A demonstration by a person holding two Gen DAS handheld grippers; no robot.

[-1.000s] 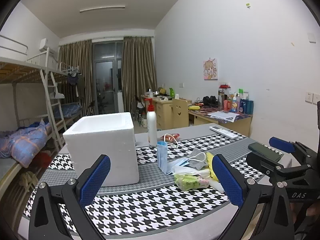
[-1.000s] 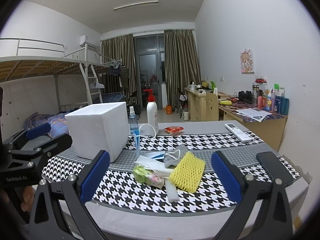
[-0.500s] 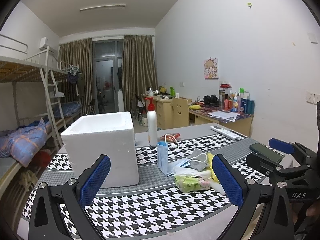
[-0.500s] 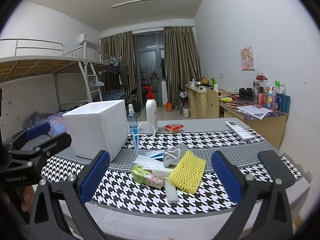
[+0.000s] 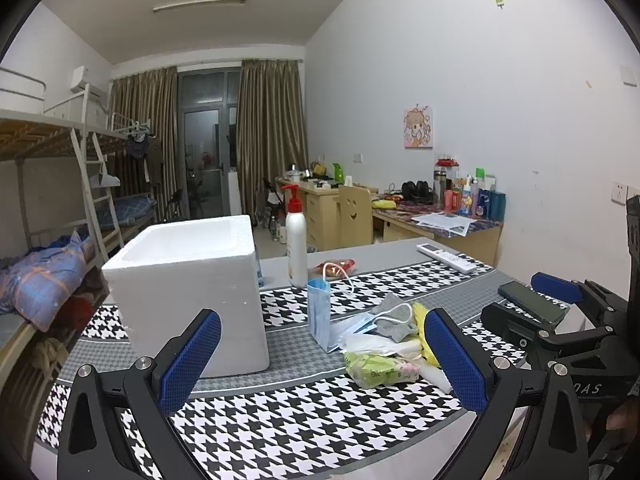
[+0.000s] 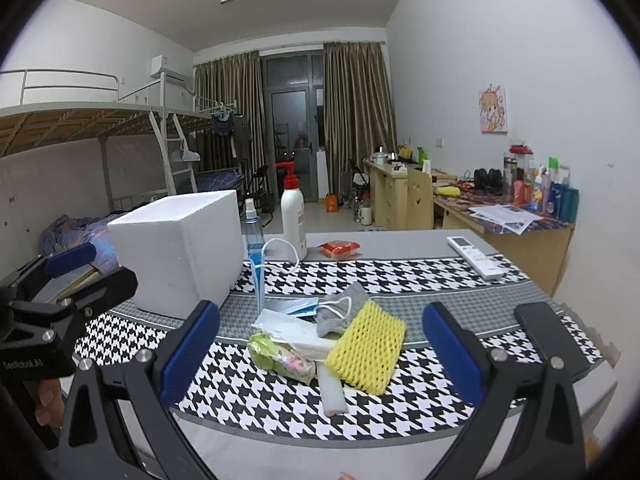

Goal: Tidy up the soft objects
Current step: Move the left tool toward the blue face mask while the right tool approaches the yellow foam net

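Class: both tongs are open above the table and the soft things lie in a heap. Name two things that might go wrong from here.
1. The masks, grey cloth, yellow net and green pack overlap, so one grab may drag neighbours along.
2. The upright blue mask stands beside the pump bottle; a careless reach may topple either.
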